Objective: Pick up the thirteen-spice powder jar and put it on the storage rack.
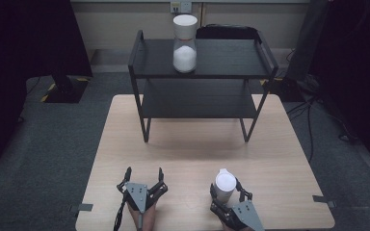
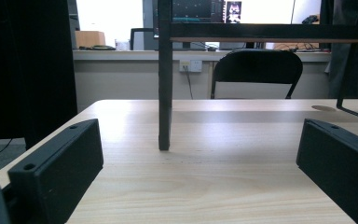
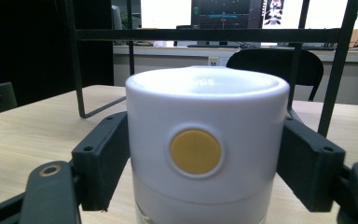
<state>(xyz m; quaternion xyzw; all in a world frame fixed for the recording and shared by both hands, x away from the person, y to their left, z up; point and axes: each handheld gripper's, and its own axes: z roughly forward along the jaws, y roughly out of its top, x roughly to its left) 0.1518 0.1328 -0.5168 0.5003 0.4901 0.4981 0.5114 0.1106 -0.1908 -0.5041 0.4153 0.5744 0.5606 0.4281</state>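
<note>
The right gripper (image 3: pixel 205 154) clasps a smooth white cylindrical jar (image 3: pixel 206 135) (yellow round button on its lid) at the near edge of the pale wooden counter (image 1: pixel 183 149); the jar's base is cut off. The left gripper (image 1: pixel 143 180) rests spread apart with nothing between its matte black jaws, short of the black metal shelf (image 1: pixel 202 67) bearing a second jar (image 1: pixel 185 44).

- White jar (image 3: pixel 207 154): base cut off by the bottom edge of the right gripper view; contents not discernible.
- Right hand-held gripper (image 1: pixel 227 193): rear body cut off at the bottom edge in the high view.
- Rack (image 2: pixel 165 74): upper part cut off in the left gripper view.
- Monitor (image 3: pixel 226 8) text: too small to read.
</note>
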